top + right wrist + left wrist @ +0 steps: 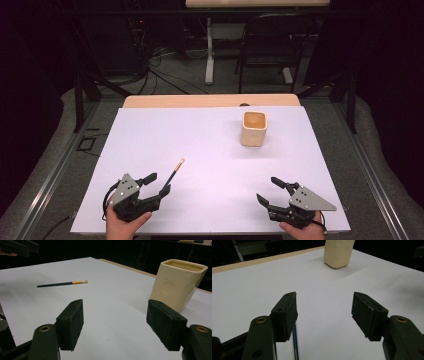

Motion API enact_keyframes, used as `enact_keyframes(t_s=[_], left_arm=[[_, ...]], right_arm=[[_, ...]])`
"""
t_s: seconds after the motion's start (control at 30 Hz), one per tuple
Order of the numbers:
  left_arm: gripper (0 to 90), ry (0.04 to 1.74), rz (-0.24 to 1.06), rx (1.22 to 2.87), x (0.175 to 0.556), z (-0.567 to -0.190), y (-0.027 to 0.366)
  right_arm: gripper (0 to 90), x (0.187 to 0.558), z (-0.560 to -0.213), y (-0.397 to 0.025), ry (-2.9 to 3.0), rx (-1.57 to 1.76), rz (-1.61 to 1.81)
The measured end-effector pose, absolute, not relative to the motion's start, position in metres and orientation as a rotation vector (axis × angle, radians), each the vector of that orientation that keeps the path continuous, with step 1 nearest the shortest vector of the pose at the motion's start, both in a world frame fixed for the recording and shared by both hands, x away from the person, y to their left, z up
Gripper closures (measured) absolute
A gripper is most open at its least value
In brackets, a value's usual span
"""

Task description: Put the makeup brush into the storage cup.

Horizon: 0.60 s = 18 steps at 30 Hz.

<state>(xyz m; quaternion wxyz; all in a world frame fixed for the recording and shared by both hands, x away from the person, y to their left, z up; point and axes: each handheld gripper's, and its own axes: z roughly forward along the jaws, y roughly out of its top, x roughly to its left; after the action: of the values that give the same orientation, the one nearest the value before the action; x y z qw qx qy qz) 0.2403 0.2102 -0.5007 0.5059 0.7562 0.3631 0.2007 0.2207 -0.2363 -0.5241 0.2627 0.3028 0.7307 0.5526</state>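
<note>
One brush (175, 172) lies btwn open left hand-held gripper (157, 183) jaws.

Your white worktop (210, 150)
On it you have a cream cup (254, 128) standing upright far right and a thin brush (175, 171) lying flat near left.

Both hands are down at the near edge, one at each corner. The left hand (122, 226) grips the left gripper (159, 183), which points toward the far right with its jaws spread wide. The right hand (301, 231) holds the right gripper (270, 190), angled toward the far left, jaws wide apart too. Both sit low, well apart from each other.
</note>
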Motion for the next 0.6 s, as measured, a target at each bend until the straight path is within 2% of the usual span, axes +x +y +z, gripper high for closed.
enact_keyframes(t_s=[0.43, 0.6], left_arm=[[36.9, 0.993, 0.482, 1.930, 0.254, -0.483, 0.211], [36.9, 1.041, 0.464, 1.922, 0.260, -0.476, 0.214]], right_arm=[[28.7, 0.221, -0.523, -0.240, 1.957, 0.828, 1.517], [28.3, 0.223, -0.524, -0.241, 1.985, 0.831, 1.514]])
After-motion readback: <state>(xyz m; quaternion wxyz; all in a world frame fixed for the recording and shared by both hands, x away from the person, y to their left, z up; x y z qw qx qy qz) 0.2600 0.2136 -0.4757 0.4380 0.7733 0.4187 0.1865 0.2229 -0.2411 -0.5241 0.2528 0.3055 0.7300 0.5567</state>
